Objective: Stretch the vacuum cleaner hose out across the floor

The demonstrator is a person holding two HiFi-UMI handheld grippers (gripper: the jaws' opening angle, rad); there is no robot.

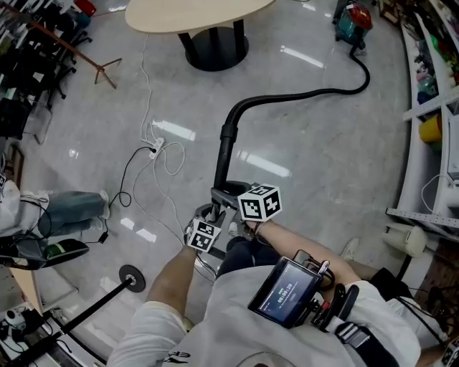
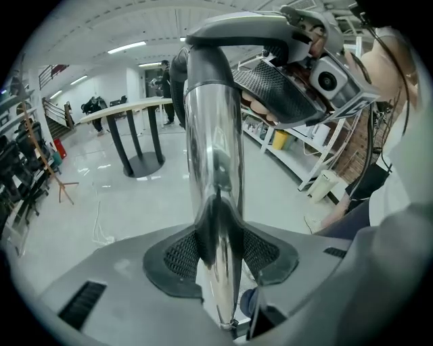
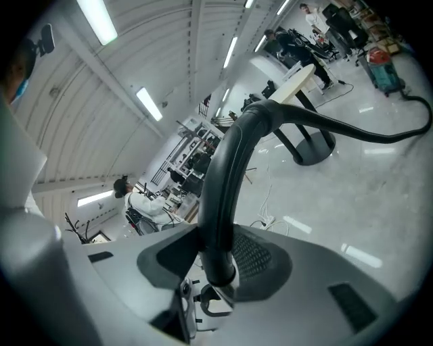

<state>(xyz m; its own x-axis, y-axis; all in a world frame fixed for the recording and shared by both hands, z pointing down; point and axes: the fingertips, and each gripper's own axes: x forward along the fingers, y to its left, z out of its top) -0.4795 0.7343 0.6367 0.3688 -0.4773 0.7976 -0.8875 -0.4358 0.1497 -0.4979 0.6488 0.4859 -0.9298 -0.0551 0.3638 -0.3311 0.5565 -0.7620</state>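
While the person is stooping over the grey floor (image 1: 323,165), power strip (image 1: 153,149): lying left among white cables.
Left gripper (image 2: 218,253): clenching the chrome tube (image 2: 213,135), pads pressing both its sides.
Right gripper (image 3: 216,260): grasping the black hose end (image 3: 218,203), jaws closed round it.
Hose (image 1: 308,94): curving right across the floor, reaching the vacuum cleaner (image 1: 353,20) at far right.
Yellow container (image 1: 430,130): sitting on the right shelf (image 1: 410,161); contents hidden.
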